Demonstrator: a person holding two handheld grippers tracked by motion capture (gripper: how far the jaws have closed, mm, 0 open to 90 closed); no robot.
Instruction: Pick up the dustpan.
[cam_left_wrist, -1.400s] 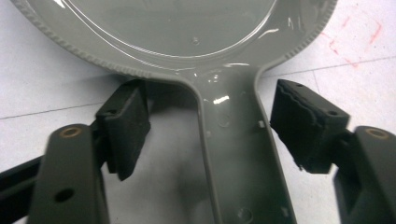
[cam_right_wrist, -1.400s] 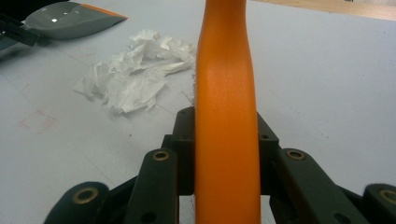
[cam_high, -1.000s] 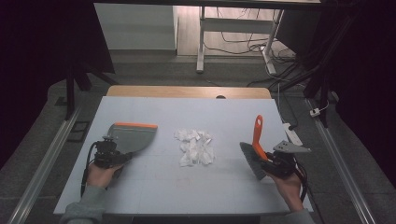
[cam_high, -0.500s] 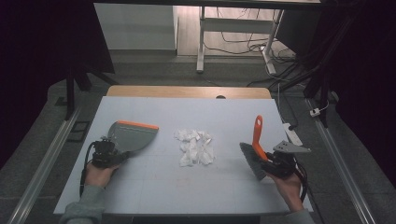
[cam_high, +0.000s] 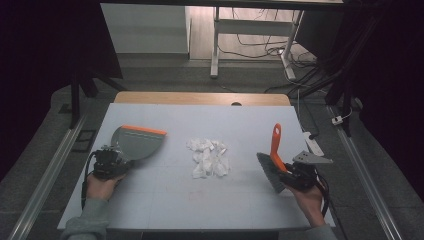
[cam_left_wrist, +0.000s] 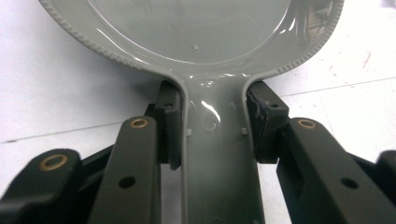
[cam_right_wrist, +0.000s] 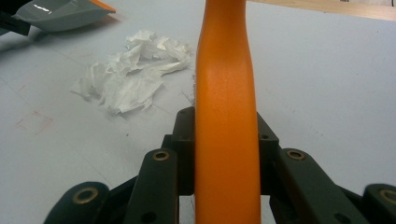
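The high view is uneven — the tabletop (cam_high: 165, 195) is evenly lit from above and pale, while the room around it sinks into near-black. Shadows there are soft and short. In the left gripper view, glare streaks the glossy grey dustpan (cam_left_wrist: 196, 28), and the near jaws are blurred. The right gripper view is bright — its orange handle (cam_right_wrist: 226, 116) is soft-focused up close.

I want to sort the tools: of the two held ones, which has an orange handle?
The brush in the right gripper. The dustpan has a grey handle, with orange only on its front lip.
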